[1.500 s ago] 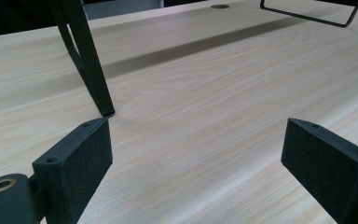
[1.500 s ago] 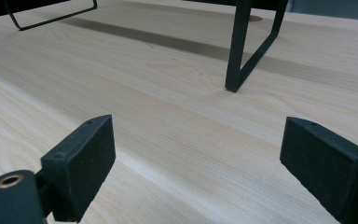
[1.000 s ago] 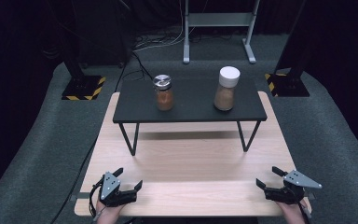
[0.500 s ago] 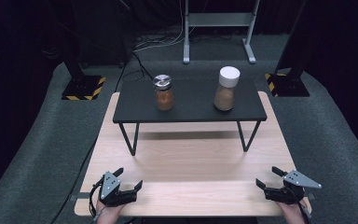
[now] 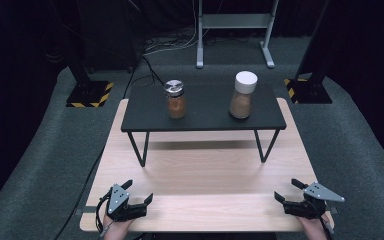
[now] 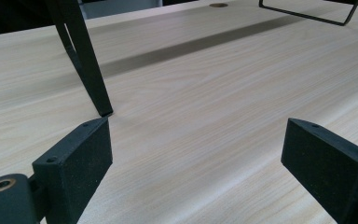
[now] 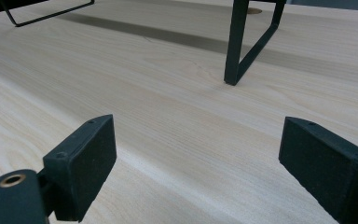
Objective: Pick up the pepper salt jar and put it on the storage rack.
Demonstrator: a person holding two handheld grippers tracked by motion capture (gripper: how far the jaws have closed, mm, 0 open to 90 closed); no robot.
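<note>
A glass jar with a silver lid (image 5: 175, 99) and brown contents stands on the left part of a black raised shelf (image 5: 205, 120). A taller jar with a white lid (image 5: 243, 95) stands on the shelf's right part. My left gripper (image 5: 138, 193) rests open near the table's front left edge, with nothing between its jaws; its pads (image 6: 77, 163) frame bare wood. My right gripper (image 5: 287, 190) rests open near the front right edge, its pads (image 7: 81, 161) also apart over bare wood. Both grippers are far from the jars.
The light wooden table (image 5: 205, 175) stretches between the grippers and the shelf. The shelf's thin black legs (image 6: 86, 65) (image 7: 235, 46) stand on the wood ahead of each gripper. Dark stands with yellow-black bases (image 5: 87, 95) sit on the grey floor behind.
</note>
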